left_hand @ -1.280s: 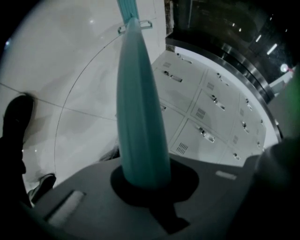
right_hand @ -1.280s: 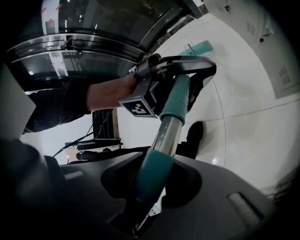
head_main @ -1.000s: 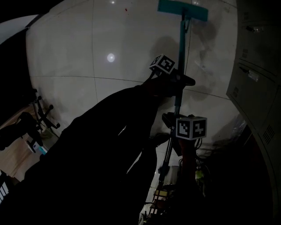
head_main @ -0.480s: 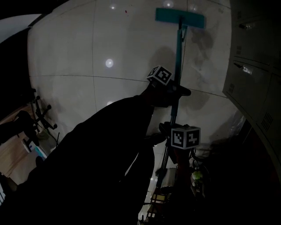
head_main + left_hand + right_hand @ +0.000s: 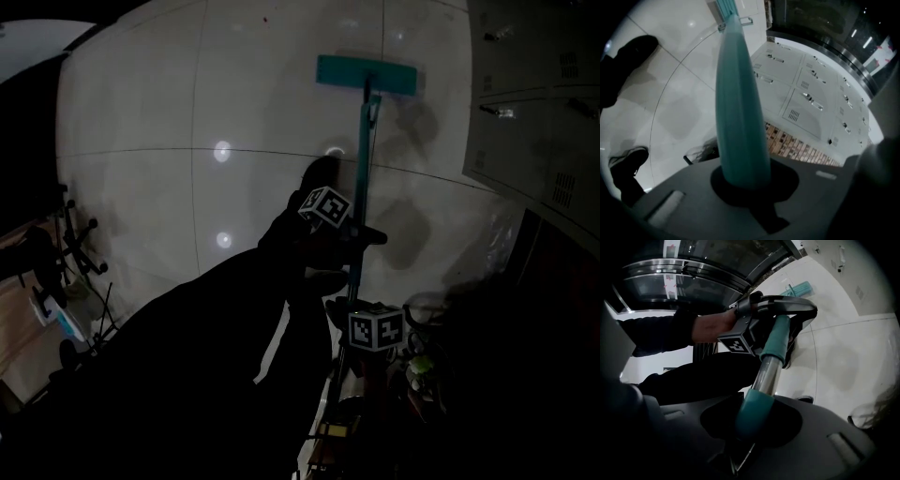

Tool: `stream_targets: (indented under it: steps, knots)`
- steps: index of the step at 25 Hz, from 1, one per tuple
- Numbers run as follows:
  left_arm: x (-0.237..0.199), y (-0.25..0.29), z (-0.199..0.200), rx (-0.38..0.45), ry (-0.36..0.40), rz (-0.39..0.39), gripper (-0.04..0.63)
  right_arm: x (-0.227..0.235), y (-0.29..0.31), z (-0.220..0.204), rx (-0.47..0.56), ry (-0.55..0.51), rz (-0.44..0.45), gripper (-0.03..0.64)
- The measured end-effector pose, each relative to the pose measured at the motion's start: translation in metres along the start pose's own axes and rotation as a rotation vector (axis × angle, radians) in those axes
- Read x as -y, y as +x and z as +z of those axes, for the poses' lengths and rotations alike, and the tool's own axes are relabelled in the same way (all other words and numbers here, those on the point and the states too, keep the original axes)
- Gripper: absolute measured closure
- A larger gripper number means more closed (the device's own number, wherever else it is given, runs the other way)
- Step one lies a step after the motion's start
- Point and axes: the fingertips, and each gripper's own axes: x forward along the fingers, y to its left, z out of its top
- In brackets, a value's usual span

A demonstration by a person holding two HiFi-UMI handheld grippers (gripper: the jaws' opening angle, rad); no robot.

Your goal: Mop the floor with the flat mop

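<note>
I had both grippers on the flat mop's pole (image 5: 360, 159). The left gripper (image 5: 359, 236), further down the shaft, had its jaws closed snugly round the teal sleeve (image 5: 740, 108). The right gripper (image 5: 349, 309), nearer the top end, was clamped on a teal collar (image 5: 754, 413) just below a bare metal stretch. The mop head (image 5: 367, 75) lay flat on the pale tiled floor (image 5: 253, 112), well out ahead of me and near the bank of grey lockers (image 5: 534, 112) on the right. That closeness worried me most: I judged that a stroke drifting rightward could knock the head into the locker fronts. The pole was round and smooth, so I also reckoned it might twist inside the jaws, tipping the head onto one edge so that it skipped rather than wiped. Dark clutter (image 5: 417, 370) sat just beside the right gripper, too dim to identify, and a long pull back towards me could snag the pole's end there.
</note>
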Motion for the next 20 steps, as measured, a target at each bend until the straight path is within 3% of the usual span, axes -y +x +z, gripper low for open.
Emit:
stream_targets:
  steps: [11, 20]
  knots:
    - [-0.092, 0.030, -0.157, -0.031, -0.056, 0.026, 0.574, 0.008, 0.029, -0.175, -0.033, 0.013, 0.006, 0.503]
    - [-0.135, 0.032, -0.213, -0.068, -0.100, 0.070, 0.574, -0.005, 0.047, -0.224, -0.020, 0.054, 0.062, 0.503]
